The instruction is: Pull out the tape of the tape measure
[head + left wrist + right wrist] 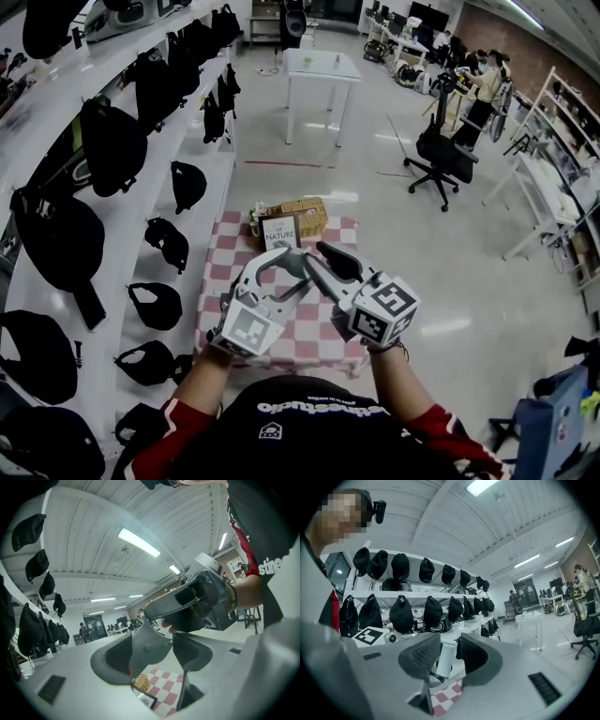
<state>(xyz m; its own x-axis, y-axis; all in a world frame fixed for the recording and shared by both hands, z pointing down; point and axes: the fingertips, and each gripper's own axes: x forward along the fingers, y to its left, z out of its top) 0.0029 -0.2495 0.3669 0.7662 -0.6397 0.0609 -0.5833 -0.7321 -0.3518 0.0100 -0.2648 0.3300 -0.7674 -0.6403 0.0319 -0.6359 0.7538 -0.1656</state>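
No tape measure shows in any view. In the head view I hold both grippers crossed at chest height over a small red-and-white checked table (230, 246). The left gripper (298, 272) points up and right, the right gripper (319, 262) up and left, and their fingers interlock. In the left gripper view the left gripper (157, 653) stands open, with one grey finger (150, 646) of the right gripper lying between its jaws. The right gripper (451, 658) is open wide in its own view, and a pale finger (444, 660) of the left gripper passes between its pads.
On the checked table stand a wicker basket (300, 211) and a framed card (279, 232). White shelves with black caps and bags (112, 150) run along the left. A white table (322, 67) and an office chair (441, 155) stand farther off, with people at desks at the back right.
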